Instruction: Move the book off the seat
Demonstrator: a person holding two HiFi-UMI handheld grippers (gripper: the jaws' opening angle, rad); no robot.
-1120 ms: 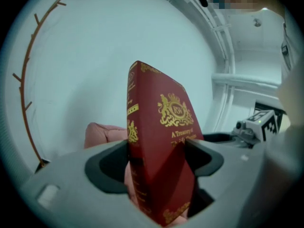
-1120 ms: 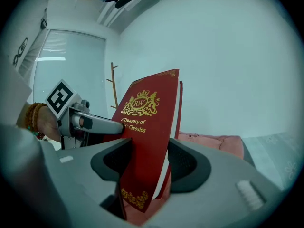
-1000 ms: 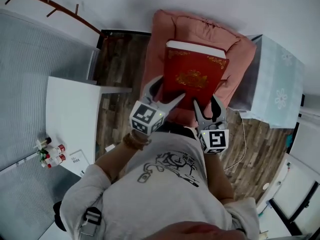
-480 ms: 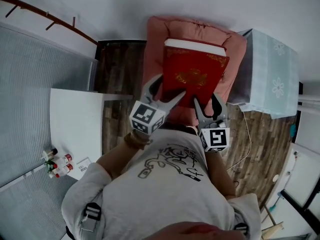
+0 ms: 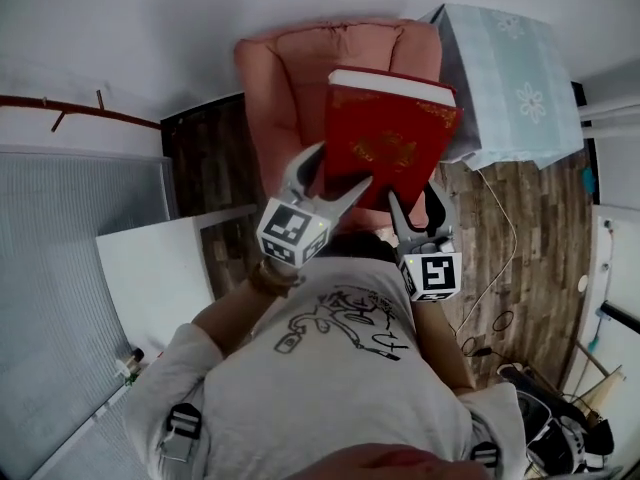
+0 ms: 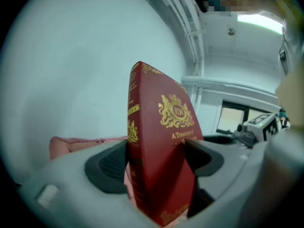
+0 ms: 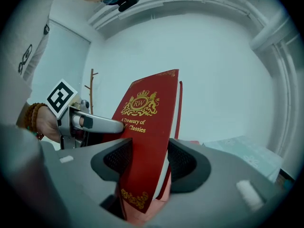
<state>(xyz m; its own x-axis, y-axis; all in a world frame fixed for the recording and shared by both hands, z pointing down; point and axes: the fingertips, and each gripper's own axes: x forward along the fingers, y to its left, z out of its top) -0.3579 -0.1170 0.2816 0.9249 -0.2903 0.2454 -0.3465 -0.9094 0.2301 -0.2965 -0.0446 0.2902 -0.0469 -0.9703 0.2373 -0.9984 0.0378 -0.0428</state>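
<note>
The book (image 5: pixel 390 138) stands upright between the jaws of both grippers, gripped along its near edge: the left gripper (image 5: pixel 338 171) at the spine corner, the right gripper (image 5: pixel 413 206) just beside it at the page-edge corner. The seat (image 5: pixel 285 78) lies ahead of and below the left gripper, behind the book. A side table (image 5: pixel 505 78) stands right of the right gripper, against the seat. A desk (image 5: pixel 160 278) lies left of the left gripper.

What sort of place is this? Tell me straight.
Probably a living room or a similar room in a home: a pink armchair, a wood-plank floor and a table under a flowered cloth.
</note>
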